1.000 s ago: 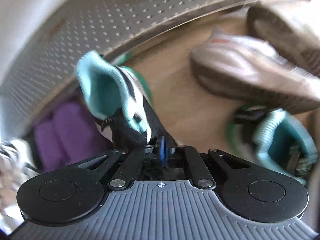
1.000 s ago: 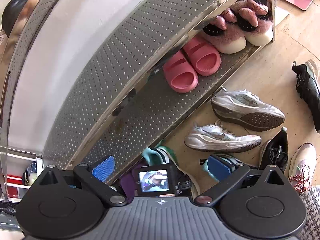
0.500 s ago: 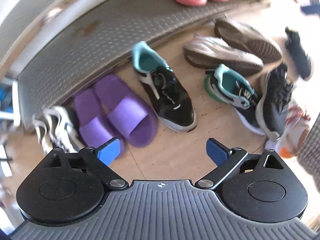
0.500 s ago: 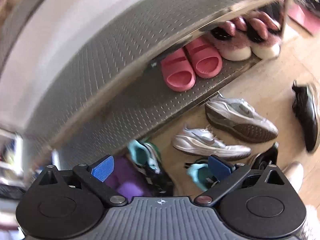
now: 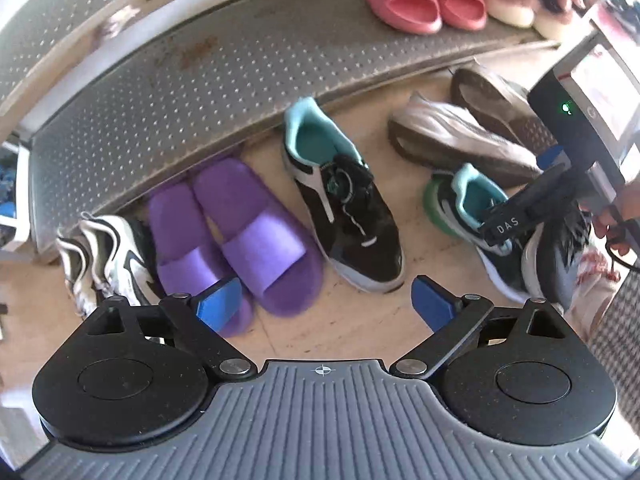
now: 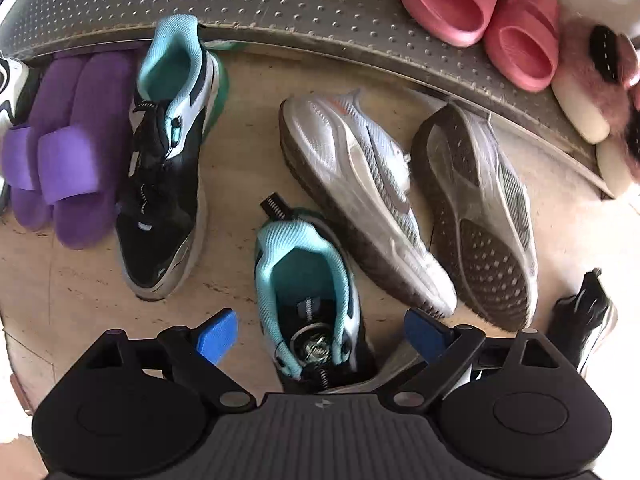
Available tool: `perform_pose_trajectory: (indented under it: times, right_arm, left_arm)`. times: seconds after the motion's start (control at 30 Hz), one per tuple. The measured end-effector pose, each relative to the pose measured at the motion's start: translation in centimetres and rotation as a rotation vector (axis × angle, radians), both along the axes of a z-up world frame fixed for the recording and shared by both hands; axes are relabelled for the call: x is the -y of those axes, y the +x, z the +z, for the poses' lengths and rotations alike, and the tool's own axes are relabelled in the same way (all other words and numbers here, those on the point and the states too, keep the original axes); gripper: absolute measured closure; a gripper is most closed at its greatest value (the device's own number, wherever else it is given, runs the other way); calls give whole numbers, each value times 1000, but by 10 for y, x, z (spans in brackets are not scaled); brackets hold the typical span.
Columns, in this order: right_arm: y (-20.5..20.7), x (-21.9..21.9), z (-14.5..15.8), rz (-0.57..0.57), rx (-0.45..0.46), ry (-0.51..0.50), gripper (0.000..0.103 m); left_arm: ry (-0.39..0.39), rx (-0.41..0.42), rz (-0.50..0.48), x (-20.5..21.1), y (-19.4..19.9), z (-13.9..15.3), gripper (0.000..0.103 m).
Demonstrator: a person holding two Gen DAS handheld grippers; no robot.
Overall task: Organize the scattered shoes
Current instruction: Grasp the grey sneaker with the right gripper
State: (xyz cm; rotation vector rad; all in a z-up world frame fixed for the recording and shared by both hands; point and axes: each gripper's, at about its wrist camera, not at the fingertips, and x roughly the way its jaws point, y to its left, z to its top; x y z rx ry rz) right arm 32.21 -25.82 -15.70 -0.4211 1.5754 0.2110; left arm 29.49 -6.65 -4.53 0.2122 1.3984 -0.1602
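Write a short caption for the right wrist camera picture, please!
Open right gripper hovering over a teal-lined sneaker on the floor, its match placed beside purple slides.

Each handheld tool has a ribbed grey housing with a small crosshair mark, two round black discs, black linkage arms on silver pivot screws, and blue finger pads (image 5: 219, 299). The left gripper (image 5: 326, 304) and right gripper (image 6: 322, 334) match. The left view shows another black arm lettered "DAS" (image 5: 508, 224) and a green-lit screen module (image 5: 580, 120)
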Motion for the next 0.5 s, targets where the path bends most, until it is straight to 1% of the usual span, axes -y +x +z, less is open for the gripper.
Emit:
perform_pose_trajectory:
  times: [0.07, 0.13, 0.2, 0.27, 0.3, 0.37, 0.47, 0.5]
  right_arm:
    - [7, 5, 4, -7, 57, -7, 7]
    - [16, 17, 6, -27, 128, -39, 8]
    - [24, 27, 4, -41, 185, -70, 10]
    - [33, 39, 1, -23, 213, -81, 10]
    - [37, 43, -1, -6, 215, -71, 10]
    - [43, 50, -9, 43, 191, -25, 10]
    - [48, 50, -33, 89, 139, 6, 10]
    - [47, 48, -41, 105, 117, 6, 12]
  left_arm:
    - [-9, -9, 28, -4, 4, -2, 8]
    - [-18, -17, 57, -8, 8, -3, 8]
    - [-28, -23, 45, -7, 7, -2, 8]
    - [-21, -14, 25, -5, 5, -2, 8]
    - [-15, -10, 16, -4, 5, -2, 8]
    - [-4, -11, 12, -3, 5, -4, 8]
    - [6, -34, 15, 0, 6, -12, 8]
    - [12, -38, 13, 1, 6, -14, 8]
